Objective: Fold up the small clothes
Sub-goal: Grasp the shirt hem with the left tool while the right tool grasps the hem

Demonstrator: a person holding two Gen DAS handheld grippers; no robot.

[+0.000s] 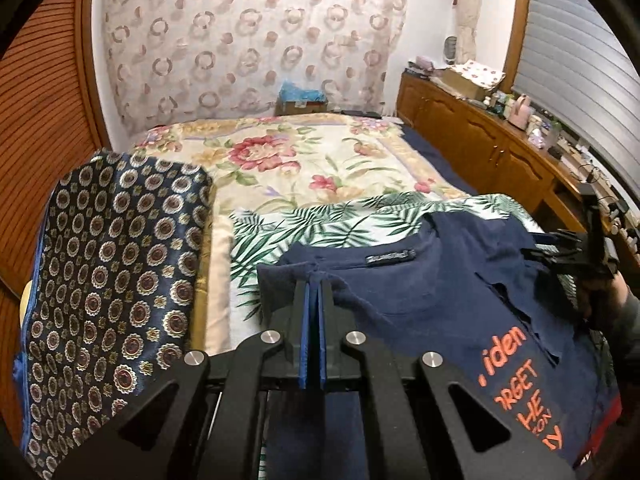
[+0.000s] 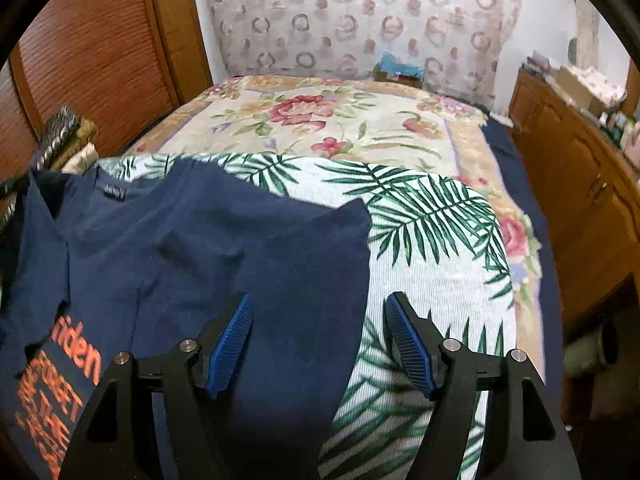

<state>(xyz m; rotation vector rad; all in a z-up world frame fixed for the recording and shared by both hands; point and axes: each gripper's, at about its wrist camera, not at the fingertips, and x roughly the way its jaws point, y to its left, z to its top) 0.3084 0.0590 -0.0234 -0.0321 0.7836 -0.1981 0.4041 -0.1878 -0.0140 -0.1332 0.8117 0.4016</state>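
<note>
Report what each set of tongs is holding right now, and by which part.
The left tongs are shut on the navy T-shirt, pinching a bunched fold at its sleeve edge. The right tongs are open over the shirt's other sleeve, holding nothing.

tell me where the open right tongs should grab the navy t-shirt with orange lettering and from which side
Grip the free sleeve edge of the navy t-shirt with orange lettering, where it ends over the palm-leaf printed cloth. Come from the right, over the bare cloth: that edge lies flat, thin and exposed right ahead of the open right tongs. The left tongs are shut on the opposite shoulder, so the pinches would match.
</note>
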